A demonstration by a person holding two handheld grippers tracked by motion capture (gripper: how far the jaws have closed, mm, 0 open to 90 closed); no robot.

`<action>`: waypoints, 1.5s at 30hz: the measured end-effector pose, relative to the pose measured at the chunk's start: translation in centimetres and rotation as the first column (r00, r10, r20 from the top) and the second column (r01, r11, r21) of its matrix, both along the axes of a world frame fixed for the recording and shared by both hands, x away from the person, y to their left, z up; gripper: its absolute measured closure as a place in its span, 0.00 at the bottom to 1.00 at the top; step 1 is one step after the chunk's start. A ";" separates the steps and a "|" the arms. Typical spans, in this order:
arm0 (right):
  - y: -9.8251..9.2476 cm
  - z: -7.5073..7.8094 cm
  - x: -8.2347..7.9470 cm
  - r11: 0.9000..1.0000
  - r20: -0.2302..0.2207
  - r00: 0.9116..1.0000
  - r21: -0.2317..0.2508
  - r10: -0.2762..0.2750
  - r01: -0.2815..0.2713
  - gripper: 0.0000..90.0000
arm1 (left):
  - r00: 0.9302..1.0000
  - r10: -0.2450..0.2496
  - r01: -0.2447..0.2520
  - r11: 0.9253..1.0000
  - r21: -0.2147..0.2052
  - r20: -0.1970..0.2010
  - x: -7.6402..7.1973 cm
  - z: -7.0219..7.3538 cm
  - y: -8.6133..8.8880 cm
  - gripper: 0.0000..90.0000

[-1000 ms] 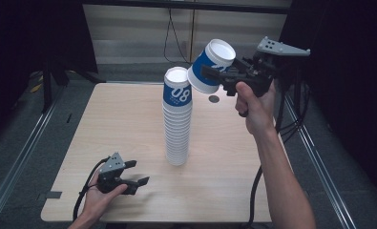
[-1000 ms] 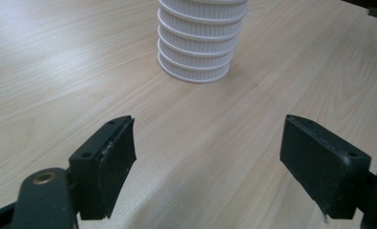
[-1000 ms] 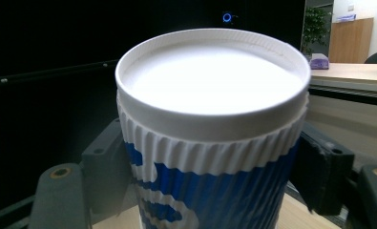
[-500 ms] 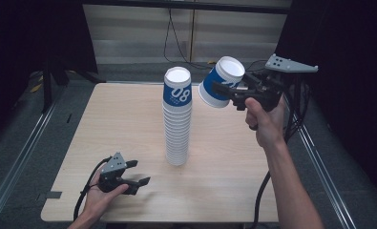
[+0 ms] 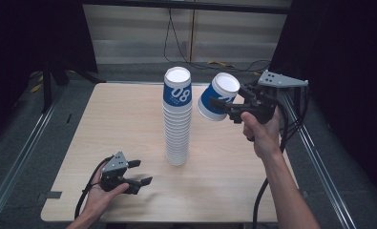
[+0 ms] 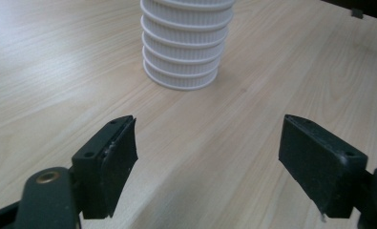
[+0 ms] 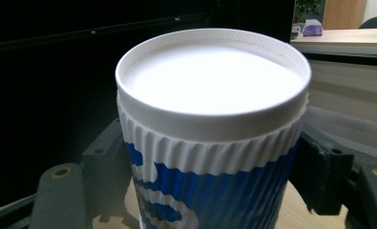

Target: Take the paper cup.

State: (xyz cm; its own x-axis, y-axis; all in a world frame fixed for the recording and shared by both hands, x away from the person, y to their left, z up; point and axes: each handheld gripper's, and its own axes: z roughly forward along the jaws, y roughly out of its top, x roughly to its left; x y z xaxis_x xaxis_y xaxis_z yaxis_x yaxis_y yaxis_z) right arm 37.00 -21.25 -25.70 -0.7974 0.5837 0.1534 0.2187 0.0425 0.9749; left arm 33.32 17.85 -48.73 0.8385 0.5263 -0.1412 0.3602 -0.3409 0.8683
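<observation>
A tall stack of blue-and-white paper cups stands upside down at the middle of the wooden table. Its lowest white ribbed rims lie ahead of my left gripper, which is open with nothing between its jaws. That left gripper rests low at the table's front left. My right gripper is held in the air to the right of the stack's top, shut on a single blue-and-white cup. The cup is tilted, its white bottom facing up and away.
The person's forearms come in from the bottom edge. Cables trail from both grippers. Metal rails run along both sides of the table, and dark curtains stand at left and right behind it.
My right gripper has carried the single cup to the right and downward, away from the stack's top. The left gripper has hardly moved.
</observation>
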 end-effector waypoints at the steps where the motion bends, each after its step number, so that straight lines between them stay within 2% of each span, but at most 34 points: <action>1: 0.0 0.0 0.0 1.000 0.000 1.000 0.000 0.000 0.000 0.28 | 1.000 0.000 0.000 1.000 0.000 0.000 0.0 0.0 0.0 0.20; 2: 0.0 -0.3 0.0 1.000 -0.008 1.000 -0.005 -0.002 0.002 0.28 | 1.000 0.006 -0.006 1.000 -0.029 0.001 0.0 0.1 0.0 0.20; 4: 0.0 -1.3 0.0 1.000 -0.029 1.000 -0.016 -0.004 0.004 0.28 | 1.000 0.009 -0.009 0.998 -0.054 0.005 0.1 0.3 0.0 0.20; 5: 0.0 -1.3 0.0 1.000 -0.029 1.000 -0.016 -0.004 0.004 0.28 | 1.000 0.004 -0.004 0.998 -0.061 0.002 0.1 0.3 0.0 0.20; 6: 0.0 -2.0 0.0 1.000 -0.037 0.999 -0.020 -0.002 0.001 0.28 | 1.000 -0.021 0.021 0.997 -0.069 -0.003 0.2 0.6 -0.1 0.20; 7: 0.0 -2.0 0.0 1.000 -0.037 0.999 -0.020 -0.002 0.001 0.28 | 1.000 -0.021 0.021 0.997 -0.069 -0.003 0.2 0.6 -0.1 0.20; 9: 0.0 -2.8 -0.1 0.999 -0.049 0.999 -0.036 0.004 -0.006 0.28 | 0.998 -0.051 0.049 0.996 -0.069 -0.027 -0.1 1.0 -0.5 0.21; 13: 0.2 -3.7 -0.3 0.999 -0.065 0.998 -0.042 0.014 -0.017 0.28 | 0.997 -0.066 0.063 0.994 -0.095 -0.028 0.0 1.2 -0.8 0.21; 16: 0.5 -4.1 -0.4 0.998 -0.070 0.997 -0.048 0.026 -0.029 0.28 | 0.997 -0.077 0.074 0.993 -0.088 -0.030 0.1 1.3 -1.0 0.21; 18: 0.8 -5.0 -0.7 0.997 -0.072 0.996 -0.039 0.059 -0.062 0.28 | 0.996 -0.084 0.081 0.994 -0.076 -0.024 0.2 1.4 -1.2 0.21; 21: 1.3 -5.7 -0.8 0.995 -0.088 0.993 -0.052 0.079 -0.084 0.28 | 0.997 -0.081 0.080 0.994 -0.070 -0.012 0.3 1.5 -1.5 0.18; 24: 1.6 -6.0 -0.9 0.994 -0.094 0.992 -0.059 0.082 -0.087 0.28 | 0.995 -0.101 0.098 0.992 -0.078 -0.023 0.7 2.0 -2.1 0.18; 27: 1.8 -6.5 -1.3 0.992 -0.095 0.989 -0.048 0.111 -0.116 0.28 | 0.994 -0.106 0.105 0.990 -0.094 -0.002 0.9 2.8 -2.7 0.18; 30: 2.0 -6.9 -1.7 0.990 -0.103 0.987 -0.063 0.119 -0.126 0.28 | 0.990 -0.142 0.141 0.984 -0.113 -0.006 1.1 3.6 -3.3 0.19; 32: 2.2 -7.5 -1.9 0.989 -0.115 0.985 -0.064 0.127 -0.135 0.28 | 0.989 -0.150 0.149 0.981 -0.120 0.007 1.1 3.9 -3.7 0.19; 33: 2.5 -8.4 -2.1 0.987 -0.131 0.983 -0.074 0.132 -0.143 0.28 | 0.986 -0.168 0.169 0.979 -0.111 0.012 1.1 4.0 -4.1 0.19; 34: 2.5 -8.4 -2.1 0.987 -0.131 0.983 -0.074 0.132 -0.143 0.28 | 0.986 -0.168 0.169 0.979 -0.111 0.012 1.1 4.0 -4.1 0.20; 39: 3.4 -10.5 -1.8 0.985 -0.169 0.976 -0.078 0.140 -0.155 0.28 | 0.984 -0.177 0.178 0.977 -0.115 0.023 1.2 3.8 -4.8 0.19; 40: 3.5 -10.7 -1.8 0.984 -0.173 0.975 -0.079 0.142 -0.158 0.28 | 0.983 -0.183 0.184 0.975 -0.128 0.013 1.1 3.7 -4.9 0.19; 41: 3.7 -11.0 -1.8 0.983 -0.177 0.973 -0.079 0.148 -0.164 0.28 | 0.982 -0.189 0.189 0.975 -0.116 0.013 1.1 3.6 -5.0 0.19; 44: 3.9 -11.2 -1.8 0.983 -0.175 0.973 -0.074 0.153 -0.168 0.28 | 0.981 -0.191 0.192 0.974 -0.116 0.025 0.9 3.6 -5.1 0.19; 45: 4.1 -11.4 -1.8 0.982 -0.175 0.972 -0.071 0.159 -0.173 0.29 | 0.978 -0.205 0.208 0.970 -0.125 0.032 0.6 3.5 -5.0 0.18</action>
State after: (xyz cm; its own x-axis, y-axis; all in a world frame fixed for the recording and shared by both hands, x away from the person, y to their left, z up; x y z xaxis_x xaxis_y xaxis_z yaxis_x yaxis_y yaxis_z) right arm 35.20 -17.14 -37.06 -0.8512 0.4620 0.2491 0.3620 0.1732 0.9159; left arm 33.92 12.82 -45.25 0.9302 0.3203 -0.1793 0.2771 -0.2924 0.9153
